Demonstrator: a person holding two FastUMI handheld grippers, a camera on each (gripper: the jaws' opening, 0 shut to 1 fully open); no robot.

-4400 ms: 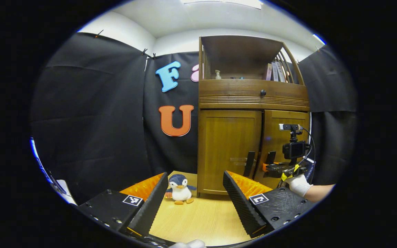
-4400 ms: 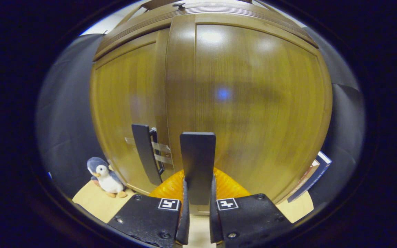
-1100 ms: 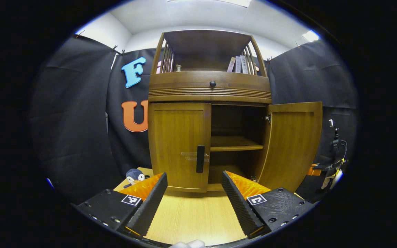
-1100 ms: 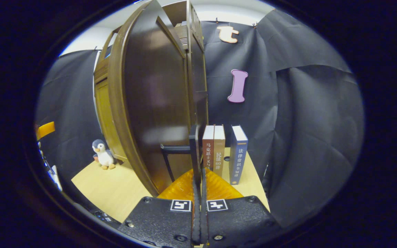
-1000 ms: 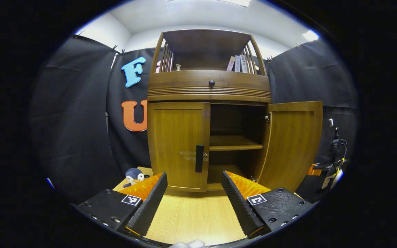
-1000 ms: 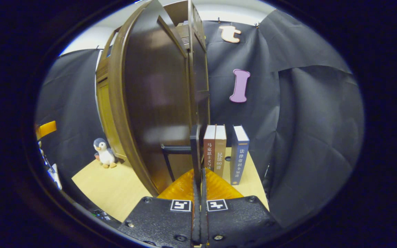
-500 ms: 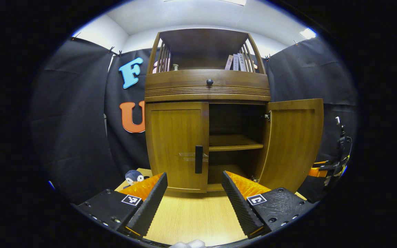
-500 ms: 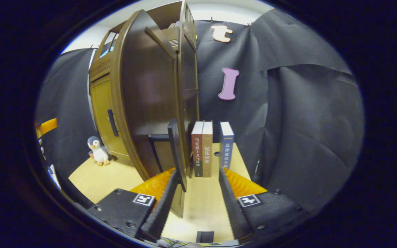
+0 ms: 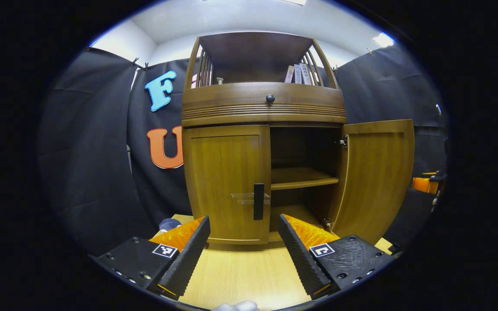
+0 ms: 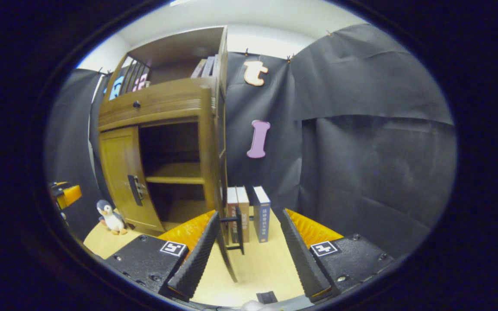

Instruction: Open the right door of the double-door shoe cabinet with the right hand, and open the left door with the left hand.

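I saw the shoe cabinet point(image 9: 264, 101) standing upright on the surface, brown wood with a drawer band and an open shelf above its two doors. The right door point(image 9: 376, 177) stood swung wide open, showing a dark interior with one inner shelf point(image 9: 301, 178). In the right gripper view that door point(image 10: 211, 172) appeared edge-on, its dark handle point(image 10: 237, 231) sticking out. The left door point(image 9: 227, 181) was shut, its dark vertical handle point(image 9: 258, 207) near the inner edge.

Glossy brown wood shoe cabinet point(image 9: 227, 181); pale matt wood-grain tabletop point(image 9: 244, 276).
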